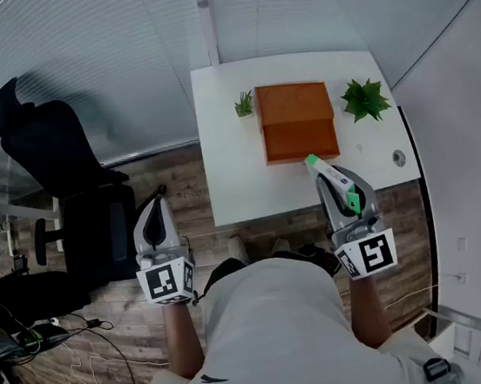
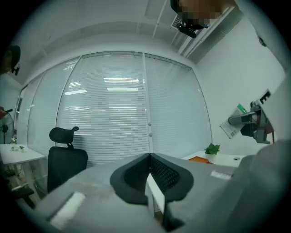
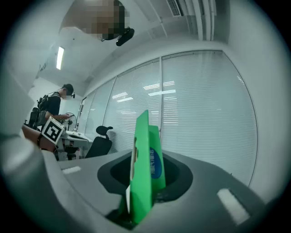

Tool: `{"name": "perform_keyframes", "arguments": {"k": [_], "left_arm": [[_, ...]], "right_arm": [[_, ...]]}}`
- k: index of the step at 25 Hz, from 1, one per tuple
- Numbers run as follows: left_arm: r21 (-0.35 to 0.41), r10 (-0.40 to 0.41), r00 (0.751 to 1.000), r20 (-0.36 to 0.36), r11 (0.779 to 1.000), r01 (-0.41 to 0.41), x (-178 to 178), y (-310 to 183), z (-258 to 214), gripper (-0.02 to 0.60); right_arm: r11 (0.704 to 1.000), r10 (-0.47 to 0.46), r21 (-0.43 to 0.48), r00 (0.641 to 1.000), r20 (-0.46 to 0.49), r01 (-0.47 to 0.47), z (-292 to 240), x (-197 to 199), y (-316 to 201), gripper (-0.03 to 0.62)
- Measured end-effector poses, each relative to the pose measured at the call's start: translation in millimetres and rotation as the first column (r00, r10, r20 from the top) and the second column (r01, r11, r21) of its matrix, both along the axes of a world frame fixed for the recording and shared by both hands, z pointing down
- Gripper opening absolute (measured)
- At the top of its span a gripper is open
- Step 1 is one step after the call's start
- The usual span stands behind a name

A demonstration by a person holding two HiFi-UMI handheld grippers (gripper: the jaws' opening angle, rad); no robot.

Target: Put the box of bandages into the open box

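Note:
The open box (image 1: 297, 122) is orange-brown and lies on the white table (image 1: 235, 183), far from both grippers. My right gripper (image 1: 323, 170) hangs over the table's near edge, tilted up, shut on the green and white box of bandages (image 1: 333, 176). In the right gripper view the box of bandages (image 3: 148, 154) stands on edge between the jaws of the right gripper (image 3: 144, 182). My left gripper (image 1: 156, 206) hovers over the wooden floor, left of the table. In the left gripper view the left gripper (image 2: 149, 157) is shut, with nothing between its jaws.
Two small potted plants (image 1: 245, 104) (image 1: 364, 98) flank the open box. A cable hole (image 1: 398, 157) sits near the table's right edge. A black office chair (image 1: 70, 165) stands left of the table. Cables (image 1: 31, 333) lie on the floor. A person (image 3: 57, 107) stands in the background.

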State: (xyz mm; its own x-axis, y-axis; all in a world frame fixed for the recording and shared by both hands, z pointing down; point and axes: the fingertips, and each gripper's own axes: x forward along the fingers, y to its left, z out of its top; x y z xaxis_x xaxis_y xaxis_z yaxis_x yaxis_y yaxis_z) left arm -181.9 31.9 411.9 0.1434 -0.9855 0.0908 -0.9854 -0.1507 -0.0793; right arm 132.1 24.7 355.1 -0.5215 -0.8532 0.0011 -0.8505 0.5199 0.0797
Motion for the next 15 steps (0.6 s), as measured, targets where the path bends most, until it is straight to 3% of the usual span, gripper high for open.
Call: {"name": "perform_keyframes", "arguments": {"k": [15], "left_arm": [[-0.004,0.006,1.000,-0.006,1.000,-0.006,1.2,-3.0,3.6,0.006]], "right_arm": [[1.000,0.018,-0.008,1.000,0.026,-0.017,2.6,3.6,-2.6,0.097]]}}
